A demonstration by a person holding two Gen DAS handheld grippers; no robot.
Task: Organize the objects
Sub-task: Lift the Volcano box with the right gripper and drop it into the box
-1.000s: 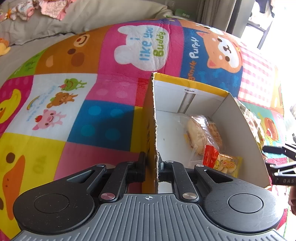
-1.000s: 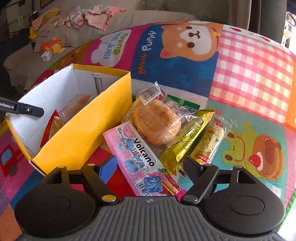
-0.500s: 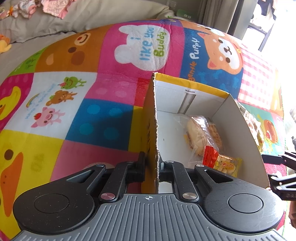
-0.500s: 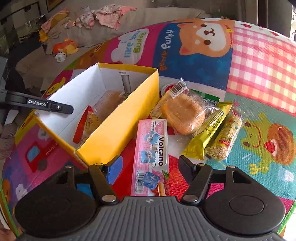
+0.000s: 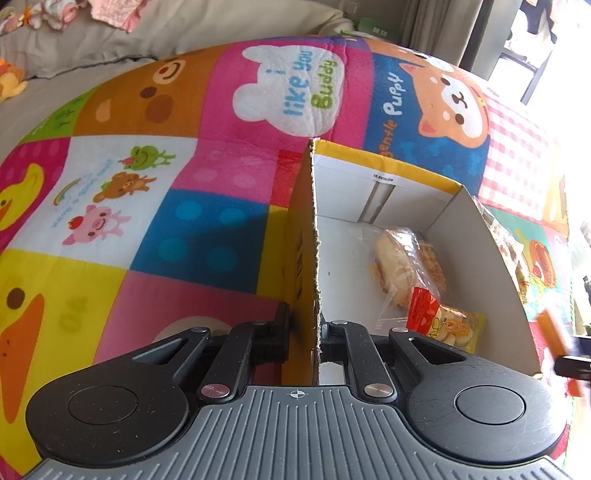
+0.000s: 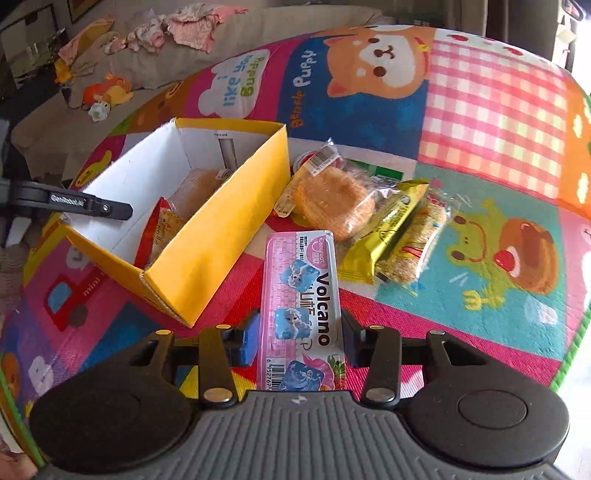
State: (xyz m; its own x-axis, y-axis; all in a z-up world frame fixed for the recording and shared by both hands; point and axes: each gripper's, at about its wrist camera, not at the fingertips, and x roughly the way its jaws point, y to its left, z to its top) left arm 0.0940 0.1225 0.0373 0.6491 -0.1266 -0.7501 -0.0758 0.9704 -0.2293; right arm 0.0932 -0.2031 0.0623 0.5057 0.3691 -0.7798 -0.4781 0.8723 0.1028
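Observation:
My left gripper is shut on the near wall of the yellow cardboard box, one finger outside and one inside. The box holds a wrapped bun and a red-and-yellow snack bag. My right gripper straddles the pink Volcano snack pack, which lies on the mat beside the box; its fingers are close to the pack's sides. Whether they press it I cannot tell. The left gripper's finger shows over the box in the right wrist view.
Beside the box on the colourful play mat lie a wrapped round bun, a yellow bar and a sesame bar. A sofa with clothes and toys stands behind the mat.
My right gripper has come forward over the pink pack and its fingers have narrowed around it. My left gripper has kept its hold on the box wall.

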